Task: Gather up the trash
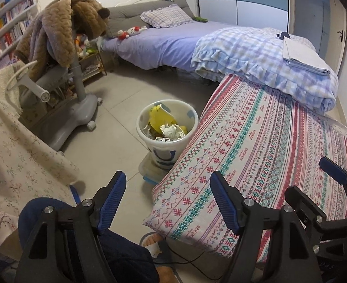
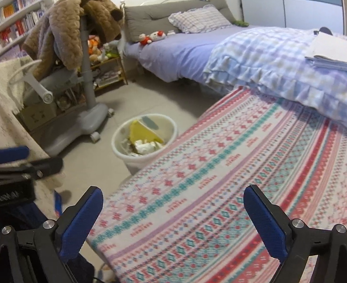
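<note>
With both grippers [image 1: 168, 202] [image 2: 173, 221] agape, bin [image 1: 167, 145] well ahead.

White bin [image 1: 167, 127] upright, holding crumpled trash [image 1: 171, 131].

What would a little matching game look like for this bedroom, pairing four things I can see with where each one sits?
Things:
1. trash bin
2. brown coat
3. red and white plush toy
4. folded sheet

Places:
A. on top of the checked quilt
B. on the floor beside the patterned cloth
C. draped over the grey chair
D. on the purple bed near the pillow

Pairs: 1-B, 2-C, 3-D, 4-A
</note>
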`<state>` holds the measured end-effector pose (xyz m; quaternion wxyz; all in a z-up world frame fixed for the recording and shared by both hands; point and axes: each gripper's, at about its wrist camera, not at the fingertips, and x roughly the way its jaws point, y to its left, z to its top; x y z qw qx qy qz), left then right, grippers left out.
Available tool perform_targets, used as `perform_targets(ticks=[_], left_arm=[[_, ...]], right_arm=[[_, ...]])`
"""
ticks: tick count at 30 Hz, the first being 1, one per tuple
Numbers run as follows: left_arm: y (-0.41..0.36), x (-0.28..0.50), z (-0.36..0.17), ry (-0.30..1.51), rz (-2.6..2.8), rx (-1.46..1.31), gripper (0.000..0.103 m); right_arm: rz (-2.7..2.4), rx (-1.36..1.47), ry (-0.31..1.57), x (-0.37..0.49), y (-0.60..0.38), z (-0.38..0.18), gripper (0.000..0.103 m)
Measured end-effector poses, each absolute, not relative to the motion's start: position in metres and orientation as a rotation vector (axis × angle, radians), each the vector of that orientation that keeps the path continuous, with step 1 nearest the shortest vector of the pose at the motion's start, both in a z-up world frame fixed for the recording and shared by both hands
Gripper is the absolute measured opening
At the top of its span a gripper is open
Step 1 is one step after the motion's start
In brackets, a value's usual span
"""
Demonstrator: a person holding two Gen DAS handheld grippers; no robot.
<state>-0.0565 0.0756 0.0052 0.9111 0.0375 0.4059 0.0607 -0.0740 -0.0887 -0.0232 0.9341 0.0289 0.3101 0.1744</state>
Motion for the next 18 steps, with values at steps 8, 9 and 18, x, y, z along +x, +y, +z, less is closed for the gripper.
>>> perform_targets(ticks=[8, 9, 18], left_arm=[[0.061, -0.057, 0.000, 0.854, 0.126, 0.086, 0.076], [0.059, -0.057, -0.001, 0.862, 0.118, 0.088, 0.076], [0.051, -0.055, -0.002, 0.856, 0.105, 0.119, 0.076]], right_arm=[[0.352, 0.043, 0.612, -0.080, -0.098, -0.018, 0.102], [0.350, 0.044, 0.612, -0.080, -0.099, -0.018, 0.102], [0.341, 0.077, 0.621, -0.078, -0.111, -0.016, 0.102]])
